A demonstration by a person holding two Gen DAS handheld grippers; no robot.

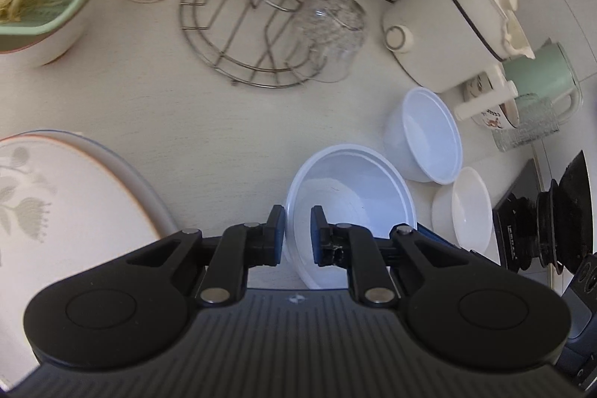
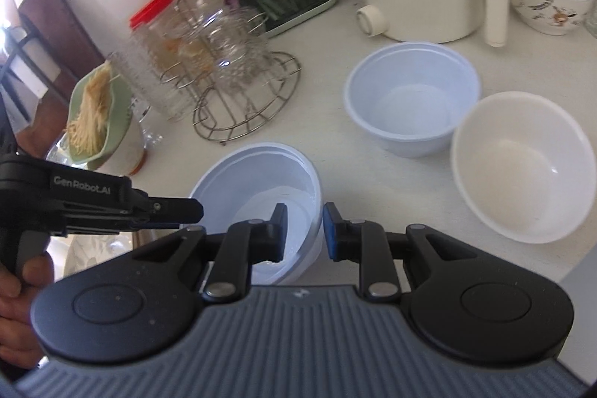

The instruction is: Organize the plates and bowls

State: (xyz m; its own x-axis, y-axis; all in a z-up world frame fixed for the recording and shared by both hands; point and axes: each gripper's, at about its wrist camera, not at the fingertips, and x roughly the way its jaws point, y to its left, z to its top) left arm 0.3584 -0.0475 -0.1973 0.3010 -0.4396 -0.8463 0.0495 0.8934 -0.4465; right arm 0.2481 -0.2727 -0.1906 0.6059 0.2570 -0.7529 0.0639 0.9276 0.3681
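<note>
My left gripper (image 1: 298,230) straddles the near rim of the large pale-blue bowl (image 1: 350,189) on the counter (image 1: 209,122), its fingers slightly apart with the rim between them. My right gripper (image 2: 305,230) straddles the same bowl's right rim, part-open. Whether either actually pinches the rim, I cannot tell. The smaller blue bowl (image 2: 410,99) and the white bowl (image 2: 522,166) sit just beyond, and a flowered plate (image 1: 56,196) lies to my left.

Pale blue bowl (image 2: 261,181), white bowl (image 2: 522,170), grey-flowered orange-rimmed plate (image 1: 56,196)
</note>
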